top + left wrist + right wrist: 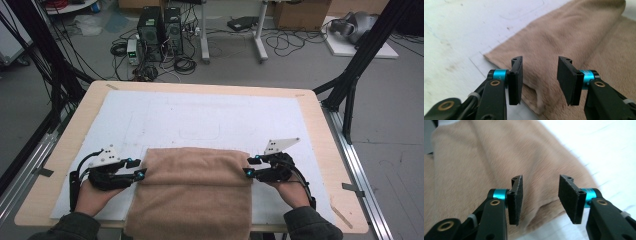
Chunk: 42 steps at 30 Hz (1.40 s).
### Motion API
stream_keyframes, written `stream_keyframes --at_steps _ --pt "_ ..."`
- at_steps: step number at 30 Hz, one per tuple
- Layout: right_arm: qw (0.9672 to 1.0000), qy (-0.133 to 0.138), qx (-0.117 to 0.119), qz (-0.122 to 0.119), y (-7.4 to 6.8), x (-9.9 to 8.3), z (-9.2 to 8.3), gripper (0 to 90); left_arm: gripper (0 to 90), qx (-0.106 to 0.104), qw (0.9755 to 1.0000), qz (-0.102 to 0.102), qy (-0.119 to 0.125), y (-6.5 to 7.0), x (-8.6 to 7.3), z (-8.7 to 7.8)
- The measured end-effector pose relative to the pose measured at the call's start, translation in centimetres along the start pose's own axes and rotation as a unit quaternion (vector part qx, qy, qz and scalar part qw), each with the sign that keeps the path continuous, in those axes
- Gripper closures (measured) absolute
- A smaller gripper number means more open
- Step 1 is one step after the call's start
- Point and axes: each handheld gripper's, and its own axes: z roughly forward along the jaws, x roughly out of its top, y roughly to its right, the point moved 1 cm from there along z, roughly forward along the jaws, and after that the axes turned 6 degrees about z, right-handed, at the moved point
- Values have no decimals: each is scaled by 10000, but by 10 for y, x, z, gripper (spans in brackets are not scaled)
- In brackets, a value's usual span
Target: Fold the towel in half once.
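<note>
A tan towel lies folded on the white mat, its near end hanging over the table's front edge. My left gripper sits at the towel's left edge, jaws apart. In the left gripper view the towel lies flat beyond the open left gripper, with its folded edge low between the pads, untouched. My right gripper is at the towel's right edge. In the right gripper view the towel lies under the open right gripper, and no cloth is pinched.
A white mat covers most of the wooden table. Black frame posts stand at the table's right and left. Computer cases and cables sit on the floor beyond the far edge.
</note>
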Motion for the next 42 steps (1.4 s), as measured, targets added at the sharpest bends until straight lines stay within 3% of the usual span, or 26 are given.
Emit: stream_keyframes --at_steps 4,7,11,14,16,18,20,25,28,31,42 --pt "9999 -83 -105 57 9 12 7 512 519 104 9997 -143 -150 -15 8 16" --pt "9993 -174 -94 326 21 18 24 485 511 141 9989 -270 -344 -24 6 32" --pt "9978 -477 -74 454 30 18 48 450 508 94 9968 -384 -694 -32 1 52" --pt "9964 -675 5 518 35 14 59 538 529 -47 9945 -592 -859 -38 -5 64" --pt "9967 -642 59 484 36 13 62 623 561 -35 9951 -568 -814 -38 -5 64" --pt "9970 -661 225 334 33 14 62 757 649 -130 9955 -476 -815 -35 -4 65" --pt "9973 -680 216 148 29 16 62 798 753 -156 9957 -415 -818 -31 -3 65" --pt "9982 -477 307 176 27 19 55 814 811 -159 9969 -394 -659 -30 1 57" --pt "9991 -340 245 113 25 21 49 814 810 -181 9978 -530 -366 -31 4 49" --pt "9995 -265 151 97 26 26 43 814 814 -132 9975 -665 -221 -35 6 43" --pt "9998 27 203 -78 16 41 20 817 821 25 9988 -484 70 -33 13 27"
